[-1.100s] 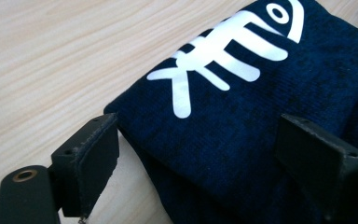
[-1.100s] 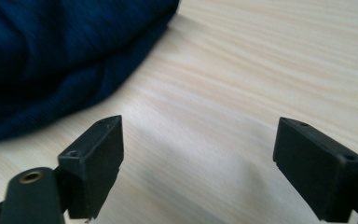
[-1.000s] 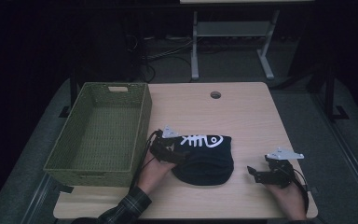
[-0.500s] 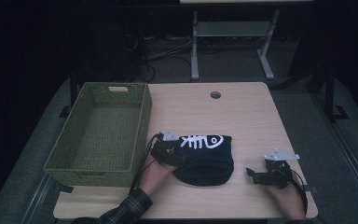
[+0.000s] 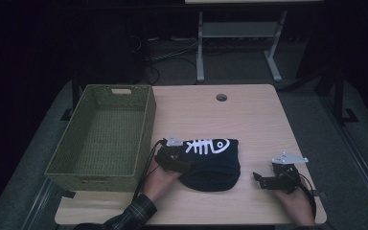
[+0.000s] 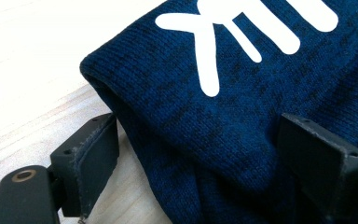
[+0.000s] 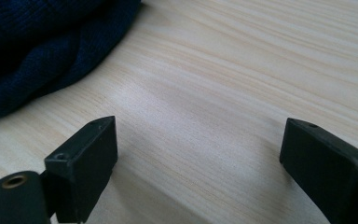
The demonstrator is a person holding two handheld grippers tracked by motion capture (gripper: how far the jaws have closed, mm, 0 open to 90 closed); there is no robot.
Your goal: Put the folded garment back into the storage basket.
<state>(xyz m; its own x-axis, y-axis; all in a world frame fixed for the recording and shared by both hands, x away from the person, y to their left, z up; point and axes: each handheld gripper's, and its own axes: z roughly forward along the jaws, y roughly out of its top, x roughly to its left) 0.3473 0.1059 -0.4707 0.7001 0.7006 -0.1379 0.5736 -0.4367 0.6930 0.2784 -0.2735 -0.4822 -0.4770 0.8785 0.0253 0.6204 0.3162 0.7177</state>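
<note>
The knit hat is laid flat at the near middle of the wooden table, just right of the basket. It is made of dark navy ribbed wool with a fine flecked weave, rounded at the near end and folded into a thick cuff along the edge seen in the left gripper view. A white fish skeleton is printed on its upper face (no letters or brand name can be read on it).

The left gripper is held at the hat's left edge. Its two black, blocky jaws are spread wide, one on each side of the folded cuff; the wool is seen between them, but the pads are not pressed on it, so nothing is gripped. A plaid sleeve is seen at the wrist behind it.

The right gripper is rested low over bare table, well apart from the hat's right side. Its jaws are also spread wide, with only pale, straight-grained wood between them, and a corner of the hat is seen off to one side.

Farther back on the left, a rectangular green woven basket is set, with a handle slot cut in its far wall. A round cable hole is cut in the table's far edge.
</note>
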